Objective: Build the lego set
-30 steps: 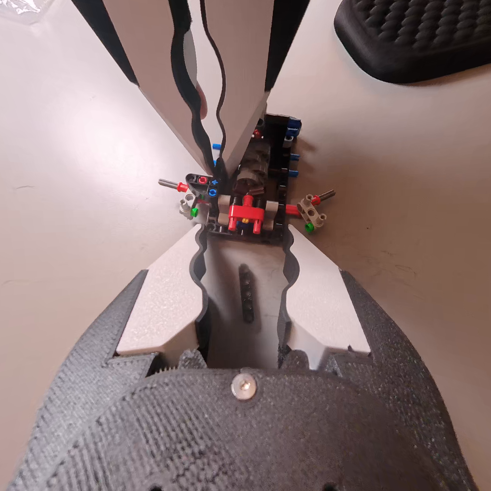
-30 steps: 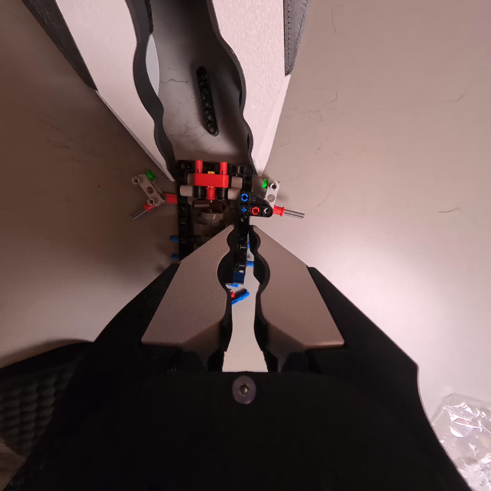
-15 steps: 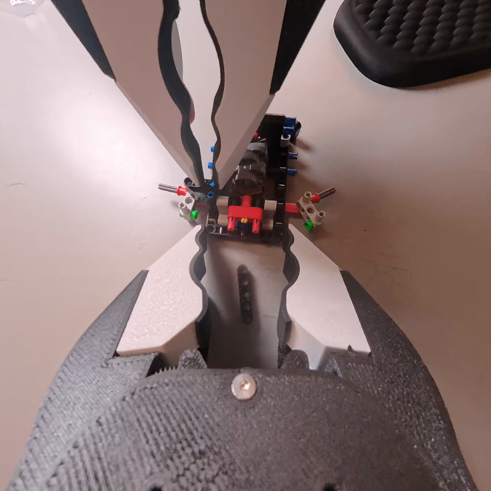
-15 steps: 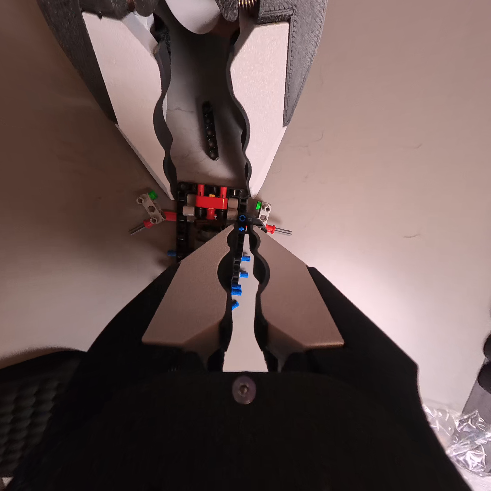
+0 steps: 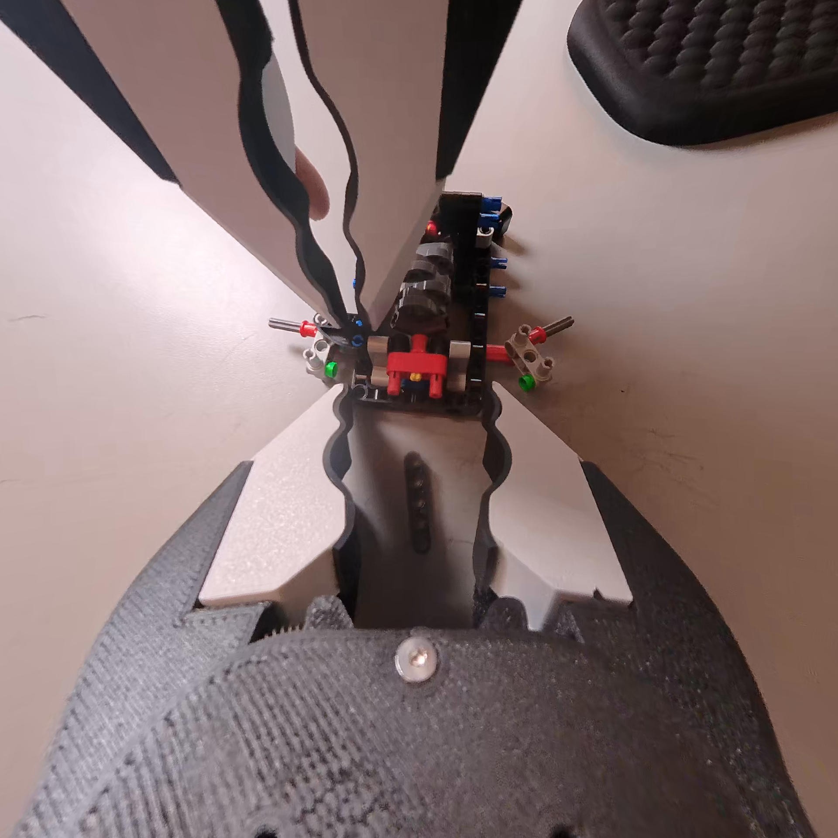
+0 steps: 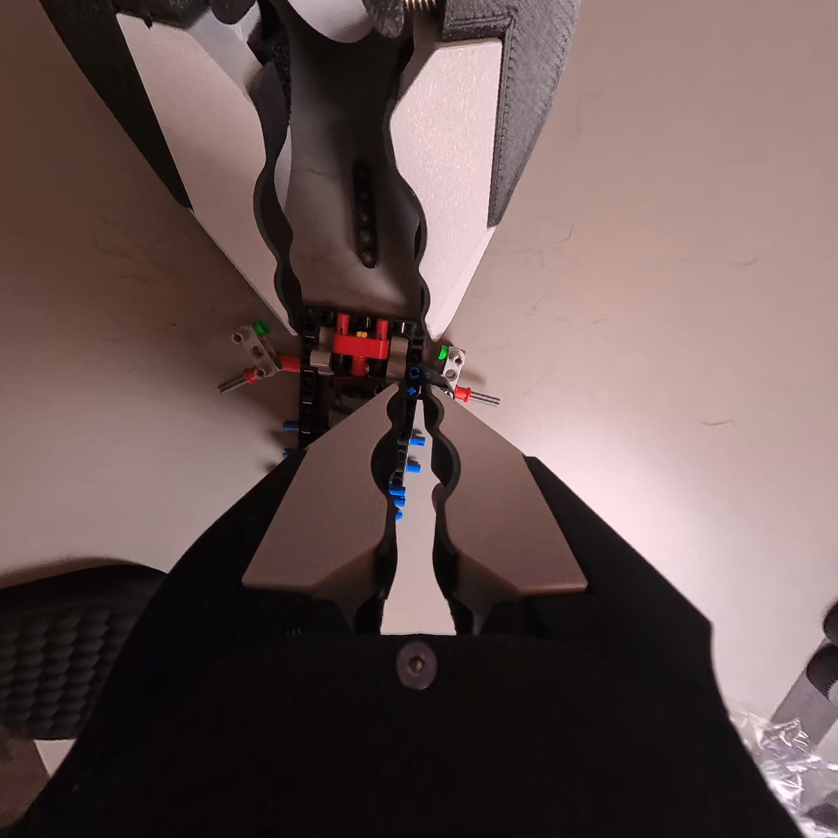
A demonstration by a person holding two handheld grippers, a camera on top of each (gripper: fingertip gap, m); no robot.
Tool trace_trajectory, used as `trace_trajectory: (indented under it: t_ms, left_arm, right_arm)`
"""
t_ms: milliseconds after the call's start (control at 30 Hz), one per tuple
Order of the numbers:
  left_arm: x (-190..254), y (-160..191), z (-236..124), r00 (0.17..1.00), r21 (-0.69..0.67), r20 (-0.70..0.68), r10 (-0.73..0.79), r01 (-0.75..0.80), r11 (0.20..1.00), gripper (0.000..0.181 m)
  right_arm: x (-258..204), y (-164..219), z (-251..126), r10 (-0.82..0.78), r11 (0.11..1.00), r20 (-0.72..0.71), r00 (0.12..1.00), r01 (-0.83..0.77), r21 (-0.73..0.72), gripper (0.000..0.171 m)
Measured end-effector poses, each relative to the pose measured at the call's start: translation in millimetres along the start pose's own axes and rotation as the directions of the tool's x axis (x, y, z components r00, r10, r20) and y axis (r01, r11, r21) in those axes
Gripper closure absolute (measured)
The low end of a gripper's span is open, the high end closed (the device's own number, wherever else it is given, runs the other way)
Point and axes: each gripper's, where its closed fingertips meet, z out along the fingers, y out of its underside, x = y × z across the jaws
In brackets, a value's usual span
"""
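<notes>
The lego chassis [image 5: 421,358] is a black frame with a red cross piece, grey gears, blue pins and grey axle arms on both sides. It rests on the table. My left gripper [image 5: 417,399] is shut on its near end, one finger on each side of the frame. My right gripper [image 6: 415,394] is shut on the chassis's side beam [image 6: 403,453], the one with blue pins. A small black angled connector [image 6: 431,380] sits at its tips. In the left wrist view the right gripper [image 5: 358,319] comes in from the top. In the right wrist view the left gripper [image 6: 362,328] comes in from the top.
A loose black beam [image 5: 419,503] lies on the table between my left fingers. A black textured pad [image 5: 707,63] lies at the far right; it also shows in the right wrist view [image 6: 50,657]. Crinkled clear plastic [image 6: 789,762] lies at the lower right. A person's fingertip [image 5: 313,181] shows behind the right gripper. Left and right tips are no more than a few centimetres apart.
The right gripper has lifted and drawn back a little. The small black angled connector has turned from lying flat to standing on edge against the frame. The left gripper has stayed still.
</notes>
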Motion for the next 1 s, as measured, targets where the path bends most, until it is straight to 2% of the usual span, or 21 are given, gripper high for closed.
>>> trace_trajectory:
  t_ms: [267, 367, 500, 800, 1000]
  left_arm:
    - [-0.2, 0.3, 0.0, 1.000, 0.001, 0.003, 0.002, -0.002, 1.000, 0.125]
    - [-0.5, 0.5, 0.1, 0.999, 0.000, 0.016, 0.027, -0.027, 1.000, 0.125]
    - [-0.4, 0.4, 0.0, 1.000, 0.002, 0.013, 0.026, -0.026, 1.000, 0.125]
    - [-0.1, 0.3, -0.3, 1.000, 0.006, 0.012, 0.027, -0.027, 1.000, 0.125]
    - [0.7, 0.6, -0.6, 1.000, 0.006, 0.005, 0.022, -0.022, 1.000, 0.125]
  right_arm:
    - [0.0, -0.2, -0.3, -0.001, 0.999, -0.034, 0.999, 0.002, 0.033, 0.167]
    - [-0.7, -0.4, -8.2, 0.019, 0.996, -0.047, 0.999, -0.015, 0.088, 0.157]
    - [1.0, 10.7, -13.3, 0.058, 0.992, -0.071, 0.996, -0.049, 0.114, 0.154]
    - [-6.9, 25.5, 4.3, 0.036, 0.998, -0.054, 0.998, -0.033, 0.053, 0.166]
    - [-7.7, 26.0, 6.3, 0.048, 0.998, -0.013, 0.999, -0.048, 0.029, 0.167]
